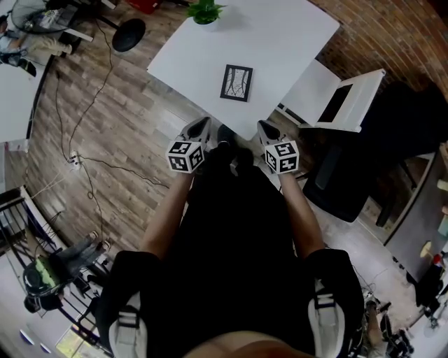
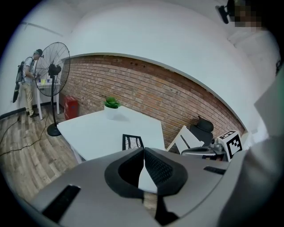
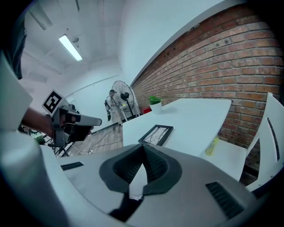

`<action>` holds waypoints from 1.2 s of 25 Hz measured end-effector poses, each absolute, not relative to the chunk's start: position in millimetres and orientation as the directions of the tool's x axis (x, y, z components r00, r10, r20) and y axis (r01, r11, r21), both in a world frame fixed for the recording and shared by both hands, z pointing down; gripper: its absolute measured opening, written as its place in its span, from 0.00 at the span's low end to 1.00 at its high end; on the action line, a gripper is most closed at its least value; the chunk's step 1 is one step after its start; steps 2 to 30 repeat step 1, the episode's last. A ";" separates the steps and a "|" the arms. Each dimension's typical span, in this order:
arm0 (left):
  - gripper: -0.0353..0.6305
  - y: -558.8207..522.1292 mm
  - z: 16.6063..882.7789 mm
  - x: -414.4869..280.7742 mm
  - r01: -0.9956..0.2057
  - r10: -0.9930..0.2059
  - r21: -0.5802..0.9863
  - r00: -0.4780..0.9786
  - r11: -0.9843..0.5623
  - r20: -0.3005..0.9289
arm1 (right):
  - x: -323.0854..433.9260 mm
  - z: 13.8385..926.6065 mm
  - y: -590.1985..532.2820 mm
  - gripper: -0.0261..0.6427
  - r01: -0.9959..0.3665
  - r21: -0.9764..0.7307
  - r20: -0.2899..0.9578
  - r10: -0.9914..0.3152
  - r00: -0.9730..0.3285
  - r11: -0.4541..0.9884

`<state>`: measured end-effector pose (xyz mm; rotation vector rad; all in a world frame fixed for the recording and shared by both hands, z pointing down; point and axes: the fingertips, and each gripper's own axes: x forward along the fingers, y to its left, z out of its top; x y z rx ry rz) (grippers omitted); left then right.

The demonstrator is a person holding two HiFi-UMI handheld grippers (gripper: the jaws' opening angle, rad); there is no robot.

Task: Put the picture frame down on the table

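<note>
Picture frame [image 1: 236, 82]: being shown flat on the white table [image 1: 294, 42], at 12 o'clock of both grippers.
Left gripper [image 2: 144, 149]: jaws being held together, empty.
Right gripper [image 3: 143, 146]: jaws being held together, empty.
Right gripper view alone: yellow object [image 3: 212, 146] being shown on the chair [image 3: 230, 162].

Upper centre of frame: the picture frame [image 1: 236, 82] lies on the counter [image 1: 294, 42], a potted plant [image 1: 205, 11] behind it at the top edge, a chair [image 1: 336, 101] at right.
</note>
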<state>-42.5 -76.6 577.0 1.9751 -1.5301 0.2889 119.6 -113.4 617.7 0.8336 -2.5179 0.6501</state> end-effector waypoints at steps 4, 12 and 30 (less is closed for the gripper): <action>0.09 -77.9 578.0 -44.0 -0.932 -0.797 0.334 0.306 -0.139 0.521 | 118.8 617.9 -114.7 0.03 -0.635 -0.298 0.508 -0.444 -0.738 0.713; 0.09 -77.9 578.0 -44.0 -0.932 -0.797 0.334 0.306 -0.139 0.521 | 118.8 617.9 -114.7 0.03 -0.635 -0.298 0.508 -0.444 -0.738 0.713; 0.09 -77.9 578.0 -44.0 -0.932 -0.797 0.334 0.306 -0.139 0.521 | 118.8 617.9 -114.7 0.03 -0.635 -0.298 0.508 -0.444 -0.738 0.713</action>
